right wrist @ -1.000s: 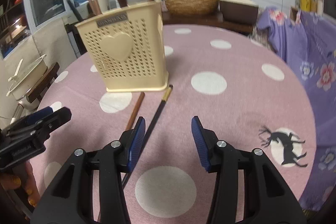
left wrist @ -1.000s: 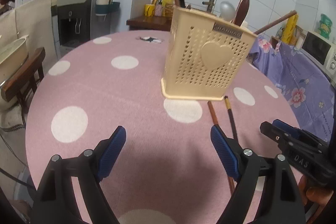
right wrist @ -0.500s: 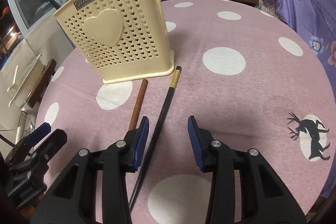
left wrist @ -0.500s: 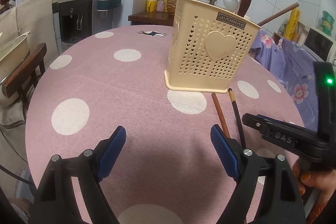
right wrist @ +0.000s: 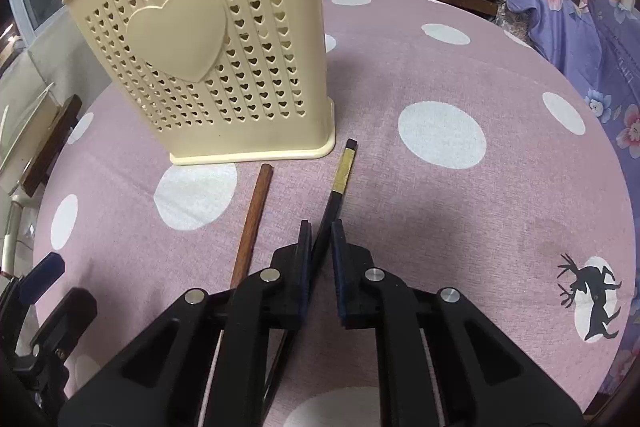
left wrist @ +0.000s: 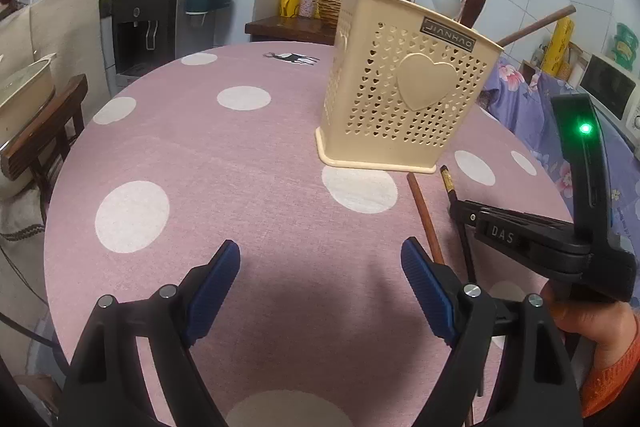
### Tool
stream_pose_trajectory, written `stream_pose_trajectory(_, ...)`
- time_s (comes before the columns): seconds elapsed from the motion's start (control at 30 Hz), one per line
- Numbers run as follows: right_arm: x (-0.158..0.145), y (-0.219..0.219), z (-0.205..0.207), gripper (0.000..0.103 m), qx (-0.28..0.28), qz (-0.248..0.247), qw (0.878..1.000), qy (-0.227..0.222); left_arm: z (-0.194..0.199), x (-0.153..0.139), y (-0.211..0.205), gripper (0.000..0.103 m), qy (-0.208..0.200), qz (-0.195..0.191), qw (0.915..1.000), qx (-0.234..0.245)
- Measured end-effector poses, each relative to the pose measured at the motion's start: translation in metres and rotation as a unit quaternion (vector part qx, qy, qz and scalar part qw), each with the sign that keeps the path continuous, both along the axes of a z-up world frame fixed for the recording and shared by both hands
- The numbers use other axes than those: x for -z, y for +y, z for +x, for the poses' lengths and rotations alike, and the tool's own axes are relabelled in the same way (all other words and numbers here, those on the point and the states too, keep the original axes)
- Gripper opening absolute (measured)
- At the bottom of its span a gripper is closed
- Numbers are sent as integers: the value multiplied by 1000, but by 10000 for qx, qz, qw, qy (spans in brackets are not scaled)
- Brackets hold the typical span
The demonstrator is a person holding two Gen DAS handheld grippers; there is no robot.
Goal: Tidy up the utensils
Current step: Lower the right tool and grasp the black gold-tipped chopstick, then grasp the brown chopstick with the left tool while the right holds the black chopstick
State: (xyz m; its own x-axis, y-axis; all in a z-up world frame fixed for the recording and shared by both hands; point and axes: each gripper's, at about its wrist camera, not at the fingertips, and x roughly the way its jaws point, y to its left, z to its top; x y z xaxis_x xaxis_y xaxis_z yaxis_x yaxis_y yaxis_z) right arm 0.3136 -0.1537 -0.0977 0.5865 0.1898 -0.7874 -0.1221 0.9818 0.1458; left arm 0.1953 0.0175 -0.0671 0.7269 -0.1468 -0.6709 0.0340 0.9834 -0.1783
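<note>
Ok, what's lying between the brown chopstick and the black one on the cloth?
Nothing: in the right wrist view only bare pink tablecloth separates the brown chopstick from the black chopstick.

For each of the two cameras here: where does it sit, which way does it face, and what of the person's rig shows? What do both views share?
Left wrist: sits on the left hand-held gripper, looking down across the polka-dot table at the cream utensil basket; its open blue pads, the right hand-held gripper and a hand show.
Right wrist: sits on the right hand-held gripper, facing the basket; its pads have just been closing on the black chopstick.
Shared: basket, black chopstick, brown chopstick.
</note>
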Motion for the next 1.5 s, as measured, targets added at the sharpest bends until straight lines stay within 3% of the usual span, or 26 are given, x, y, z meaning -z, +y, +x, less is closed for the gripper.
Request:
stream_pose_trajectory(0.27, 0, -34, -18, 7, -43, 71, 10000, 32, 9, 0, -25, 79, 142, -39, 9985, 523)
stream_pose_trajectory(0.57, 3, -69, -32, 7, 178, 219, 9996, 41, 40, 9, -76, 55, 603, 94, 9911, 1187)
stream_pose_trajectory(0.7, 4, -69, -32, 8, 145, 222, 9996, 14, 57, 18, -89, 48, 772, 220, 9903, 1138)
stream_pose_trajectory(0.97, 3, -67, -22, 8, 56, 292, 9995, 53, 74, 19, -97, 43, 685, 501, 9913, 1004)
stream_pose_trajectory(1.4, 3, -49, 0, 8, -131, 51, 9999, 40, 90, 18, -93, 11, 683, 728, 9911, 883)
stream_pose_trajectory(1.5, 2, -44, 4, 8, -223, -53, 9997, 28, 93, 18, -92, 10, 704, 647, 9916, 874)
